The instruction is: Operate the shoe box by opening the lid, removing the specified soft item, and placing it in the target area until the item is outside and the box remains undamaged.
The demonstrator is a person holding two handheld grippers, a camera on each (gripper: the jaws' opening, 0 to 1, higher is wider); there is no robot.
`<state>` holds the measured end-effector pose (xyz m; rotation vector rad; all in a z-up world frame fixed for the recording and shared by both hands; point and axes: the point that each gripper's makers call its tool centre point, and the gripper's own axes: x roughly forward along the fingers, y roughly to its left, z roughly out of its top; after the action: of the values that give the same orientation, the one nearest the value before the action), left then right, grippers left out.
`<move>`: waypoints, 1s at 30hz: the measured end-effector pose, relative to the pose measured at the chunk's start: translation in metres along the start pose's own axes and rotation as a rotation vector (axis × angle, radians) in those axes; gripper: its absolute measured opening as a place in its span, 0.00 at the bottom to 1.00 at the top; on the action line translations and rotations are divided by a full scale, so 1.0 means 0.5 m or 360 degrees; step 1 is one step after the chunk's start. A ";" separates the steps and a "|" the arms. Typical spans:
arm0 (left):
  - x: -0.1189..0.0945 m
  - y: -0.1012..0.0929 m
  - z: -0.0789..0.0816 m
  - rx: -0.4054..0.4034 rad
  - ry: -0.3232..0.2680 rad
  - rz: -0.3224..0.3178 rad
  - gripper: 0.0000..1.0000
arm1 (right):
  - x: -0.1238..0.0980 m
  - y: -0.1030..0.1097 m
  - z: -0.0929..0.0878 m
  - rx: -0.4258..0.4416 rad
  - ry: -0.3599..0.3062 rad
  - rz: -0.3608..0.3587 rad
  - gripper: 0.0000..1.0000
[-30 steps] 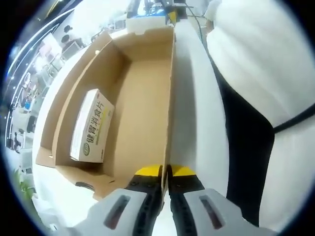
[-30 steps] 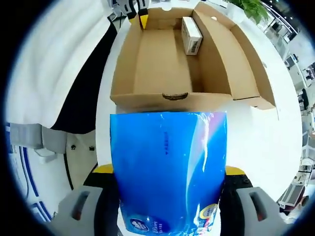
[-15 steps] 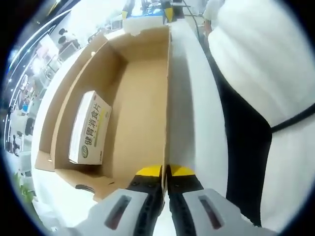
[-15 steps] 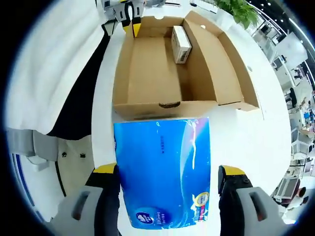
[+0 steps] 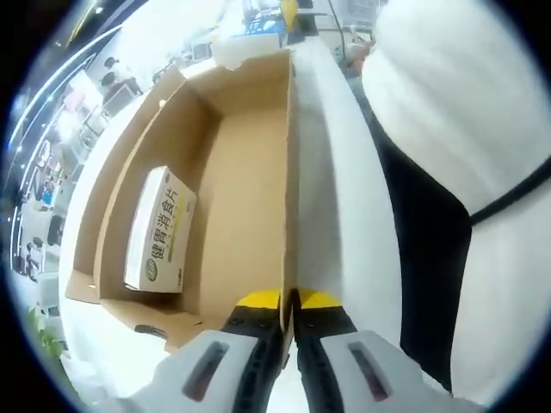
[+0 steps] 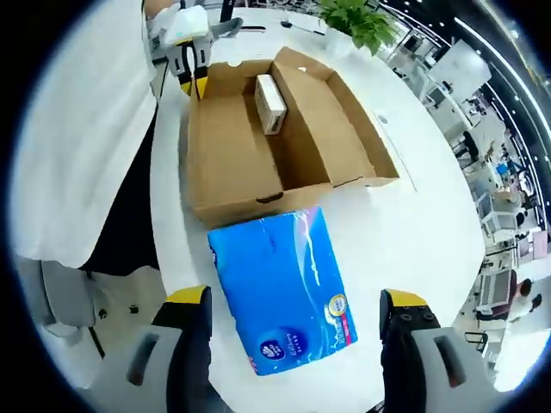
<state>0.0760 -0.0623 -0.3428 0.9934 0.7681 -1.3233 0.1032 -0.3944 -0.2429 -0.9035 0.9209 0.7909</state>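
Pack [image 6: 284, 292] beside box [image 6: 232, 163] on table [image 6: 413, 224]

Open shoe box [image 6: 258, 163], blue pack [image 6: 282, 297] (outside)

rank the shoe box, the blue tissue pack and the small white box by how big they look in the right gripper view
1. shoe box, largest
2. blue tissue pack, though it lies nearer the camera
3. small white box, smallest, lying inside the shoe box farther off
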 end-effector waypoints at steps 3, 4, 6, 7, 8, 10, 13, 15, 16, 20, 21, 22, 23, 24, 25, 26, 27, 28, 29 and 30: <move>0.002 0.002 0.000 -0.0029 -0.0008 -0.0015 0.03 | 0.001 0.006 -0.004 0.0073 0.0007 0.0000 0.81; 0.002 0.002 0.000 -0.0069 -0.0013 -0.0012 0.03 | 0.001 0.007 -0.006 0.0078 0.0016 -0.0007 0.81; 0.003 -0.001 0.000 -0.0057 -0.0010 -0.0001 0.04 | 0.001 0.009 -0.012 0.0077 0.0039 -0.0011 0.80; 0.002 -0.002 0.000 -0.0018 -0.0012 0.0011 0.04 | 0.000 0.008 -0.013 0.0103 0.0038 -0.0020 0.81; 0.002 -0.002 0.001 -0.0005 -0.0018 0.0015 0.04 | -0.001 0.007 -0.014 0.0142 0.0034 -0.0032 0.81; 0.001 0.001 0.002 -0.0016 -0.0036 0.0007 0.04 | -0.008 -0.001 -0.019 0.0226 0.0052 -0.0075 0.85; 0.004 0.000 0.001 -0.0020 -0.0036 -0.0019 0.03 | -0.019 -0.011 -0.026 0.0278 0.0068 -0.0128 0.82; 0.003 0.000 0.002 -0.0009 -0.0038 -0.0025 0.03 | -0.023 -0.016 -0.026 0.0288 0.0067 -0.0149 0.81; 0.003 0.001 0.001 -0.0017 -0.0040 -0.0026 0.03 | -0.027 -0.019 -0.024 0.0288 0.0060 -0.0164 0.81; 0.002 0.002 0.002 -0.0025 -0.0039 -0.0031 0.03 | -0.035 -0.021 -0.012 0.0374 0.0007 -0.0190 0.81; 0.002 0.003 0.002 -0.0028 -0.0039 -0.0031 0.03 | -0.035 -0.020 -0.011 0.0377 -0.0001 -0.0189 0.81; 0.002 0.003 0.003 -0.0029 -0.0040 -0.0032 0.03 | -0.035 -0.018 -0.010 0.0377 -0.0002 -0.0186 0.81; 0.002 0.003 0.003 -0.0033 -0.0040 -0.0032 0.03 | -0.034 -0.012 -0.009 0.0389 -0.0005 -0.0178 0.81; 0.001 0.004 0.004 -0.0034 -0.0041 -0.0032 0.03 | -0.033 -0.010 -0.010 0.0393 -0.0004 -0.0175 0.81; 0.001 0.004 0.004 -0.0035 -0.0041 -0.0033 0.03 | -0.033 -0.008 -0.010 0.0396 -0.0004 -0.0171 0.81; 0.002 0.005 0.004 -0.0045 -0.0042 -0.0035 0.03 | -0.033 -0.003 -0.011 0.0415 -0.0007 -0.0161 0.81; 0.002 0.005 0.004 -0.0048 -0.0042 -0.0035 0.03 | -0.033 -0.003 -0.010 0.0422 -0.0010 -0.0161 0.81; 0.001 0.005 0.005 -0.0058 -0.0042 -0.0035 0.03 | -0.035 -0.002 -0.009 0.0448 -0.0028 -0.0163 0.81; 0.001 0.006 0.005 -0.0060 -0.0042 -0.0033 0.03 | -0.037 -0.003 -0.009 0.0484 -0.0049 -0.0173 0.81; 0.001 0.006 0.005 -0.0059 -0.0041 -0.0031 0.03 | -0.038 -0.004 -0.008 0.0501 -0.0056 -0.0176 0.82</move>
<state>0.0786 -0.0651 -0.3416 0.9398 0.7815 -1.3317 0.0963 -0.4023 -0.2267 -0.6565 0.9252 0.5462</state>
